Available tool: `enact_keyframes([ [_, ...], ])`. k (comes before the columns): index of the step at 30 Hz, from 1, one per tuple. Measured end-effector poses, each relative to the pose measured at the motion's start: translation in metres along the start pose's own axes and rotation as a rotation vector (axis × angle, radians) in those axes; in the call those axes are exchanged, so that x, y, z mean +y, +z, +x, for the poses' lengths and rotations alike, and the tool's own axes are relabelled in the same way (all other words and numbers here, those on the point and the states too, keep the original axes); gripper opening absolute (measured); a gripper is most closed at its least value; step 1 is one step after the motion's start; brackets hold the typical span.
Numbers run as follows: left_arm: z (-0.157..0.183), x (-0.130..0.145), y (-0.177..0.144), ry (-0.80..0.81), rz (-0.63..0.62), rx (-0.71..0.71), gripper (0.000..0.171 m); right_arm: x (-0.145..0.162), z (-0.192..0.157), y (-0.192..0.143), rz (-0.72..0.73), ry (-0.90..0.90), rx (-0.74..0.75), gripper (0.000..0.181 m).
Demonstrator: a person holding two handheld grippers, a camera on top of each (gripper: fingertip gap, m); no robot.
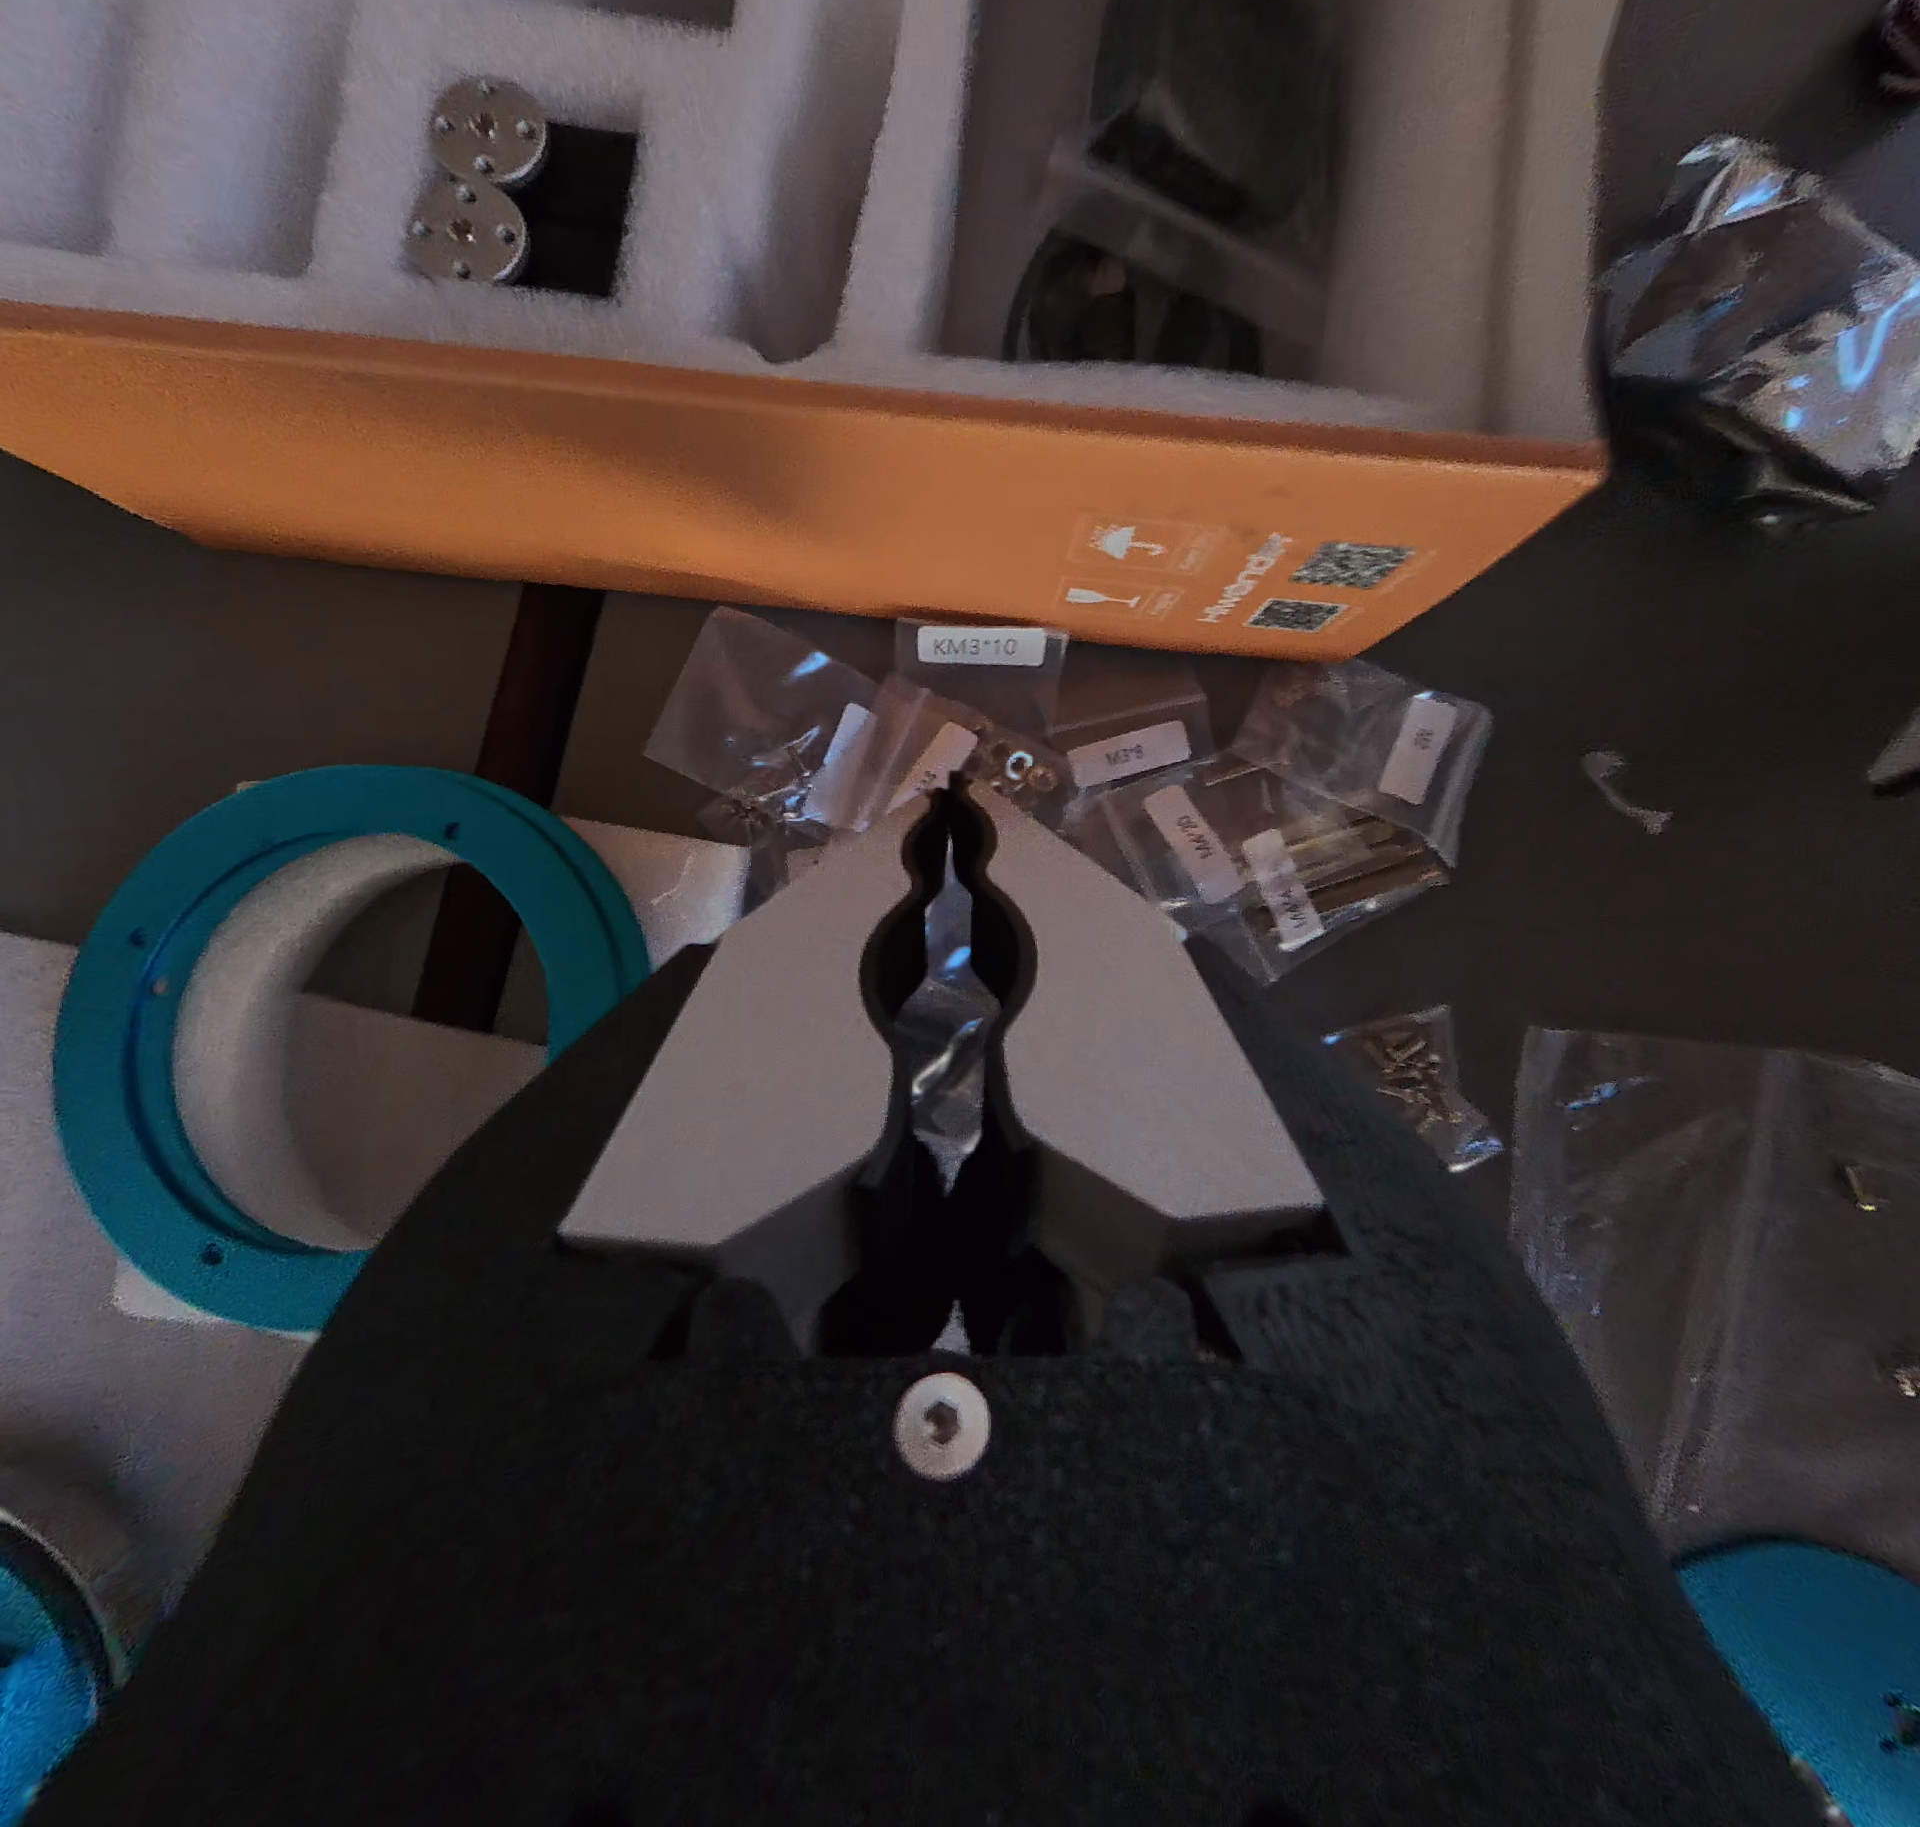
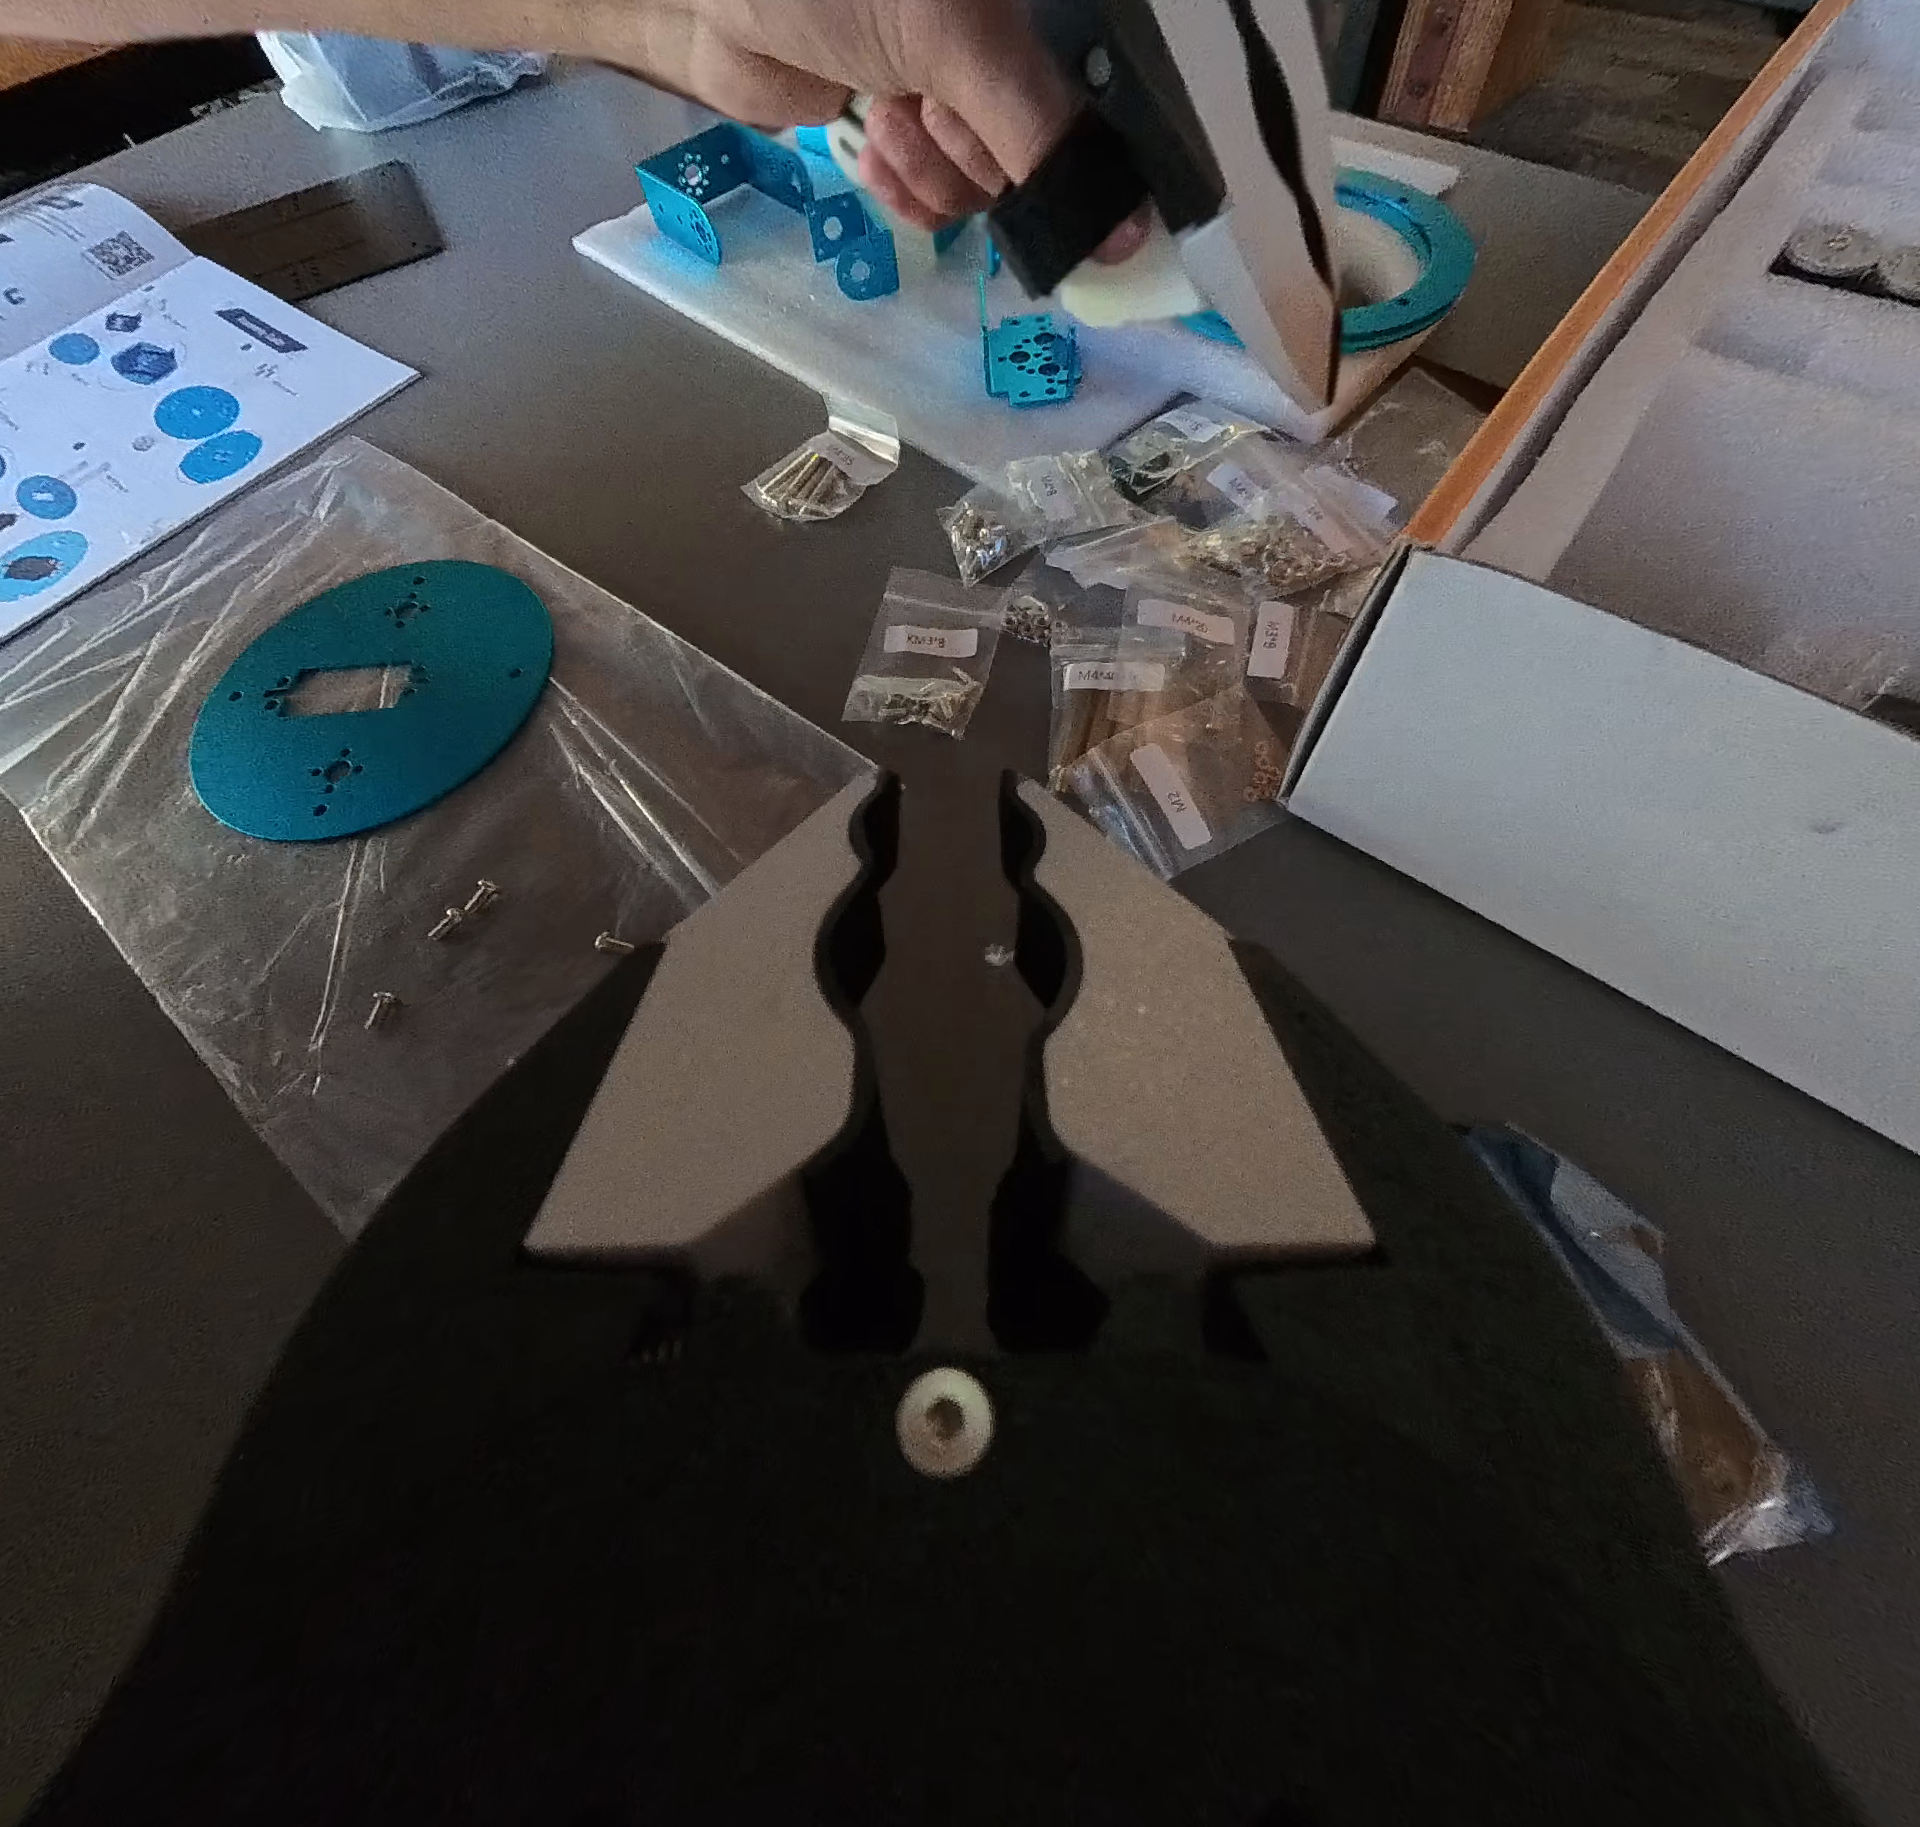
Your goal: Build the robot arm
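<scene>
My left gripper (image 1: 951, 790) is shut. Its tips rest on a pile of small clear bags of screws and nuts (image 1: 1122, 759) just below an orange box (image 1: 623, 468). Crumpled clear plastic (image 1: 945, 1050) shows through the slit between its fingers. In the right wrist view a hand (image 2: 831, 11) holds this gripper (image 2: 1328, 390) tip-down beside the white foam (image 2: 831, 323) and the bags (image 2: 1195, 489). My right gripper (image 2: 951, 790) is open and holds nothing. It hovers over the dark table (image 2: 1351, 998), short of a labelled screw bag (image 2: 920, 676). A tiny metal piece (image 2: 997, 954) lies on the table between its fingers.
A teal ring (image 1: 114, 1050) sits on foam at the left. A teal disc (image 2: 374, 697) and loose screws (image 2: 462, 910) lie on a plastic sheet. Blue brackets (image 2: 727, 188), a manual (image 2: 156, 395), the open box (image 2: 1610, 790) and a foil bundle (image 1: 1766, 323) surround the bags. There is about 15 centimetres between the tips of the two grippers.
</scene>
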State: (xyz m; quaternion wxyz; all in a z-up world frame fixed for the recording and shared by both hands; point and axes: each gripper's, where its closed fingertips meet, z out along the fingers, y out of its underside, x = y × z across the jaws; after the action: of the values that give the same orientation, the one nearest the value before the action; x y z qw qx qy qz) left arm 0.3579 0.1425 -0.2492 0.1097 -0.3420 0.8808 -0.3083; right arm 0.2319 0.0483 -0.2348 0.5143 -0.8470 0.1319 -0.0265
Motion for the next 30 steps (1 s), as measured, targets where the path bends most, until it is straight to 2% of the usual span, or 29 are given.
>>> enact_keyframes([
  [2,0.012,-0.003,-0.013,0.003,0.066,0.005,0.0,-0.004,0.0,-0.001,0.022,0.002,-0.005,0.017],
  [5,0.02,0.001,-0.012,0.035,0.047,-0.002,0.0,-0.009,-0.004,0.003,0.043,0.044,-0.042,0.02],
  [6,0.013,0.0,-0.006,0.073,0.036,-0.041,0.011,-0.01,-0.007,0.006,0.04,0.053,-0.056,0.022],
  [7,0.006,0.0,0.001,0.122,0.025,-0.072,0.03,-0.011,-0.009,0.007,0.043,0.051,-0.059,0.022],
  [8,0.002,0.004,0.01,0.153,-0.013,-0.067,0.039,-0.011,-0.01,0.007,0.048,0.036,-0.055,0.021],
  [10,-0.002,0.015,0.023,0.121,-0.104,-0.006,0.058,-0.007,-0.008,0.007,0.032,-0.006,-0.023,0.02],
  [11,-0.001,0.017,0.027,0.086,-0.118,0.039,0.061,-0.004,-0.005,0.006,0.022,-0.021,0.0,0.019],
  [15,-0.009,0.028,0.037,0.047,-0.188,0.045,0.06,-0.001,-0.002,0.005,0.019,-0.007,-0.005,0.018],
  [17,-0.008,0.027,0.033,0.054,-0.194,0.039,0.027,0.0,-0.001,0.006,0.014,0.009,-0.017,0.018],
  [19,-0.009,0.023,0.029,0.073,-0.166,0.013,0.01,0.003,0.002,0.007,0.007,0.01,-0.012,0.018],
  [21,-0.011,0.022,0.027,0.091,-0.143,-0.015,0.007,0.004,0.005,0.006,0.0,0.01,-0.006,0.018],
  [25,0.0,0.022,0.023,0.101,-0.07,0.015,0.005,0.005,0.009,0.005,0.004,0.037,-0.014,0.018],
  [30,0.013,0.013,0.018,0.048,0.086,0.069,0.008,0.006,0.007,0.008,-0.003,0.058,-0.031,0.018],
])
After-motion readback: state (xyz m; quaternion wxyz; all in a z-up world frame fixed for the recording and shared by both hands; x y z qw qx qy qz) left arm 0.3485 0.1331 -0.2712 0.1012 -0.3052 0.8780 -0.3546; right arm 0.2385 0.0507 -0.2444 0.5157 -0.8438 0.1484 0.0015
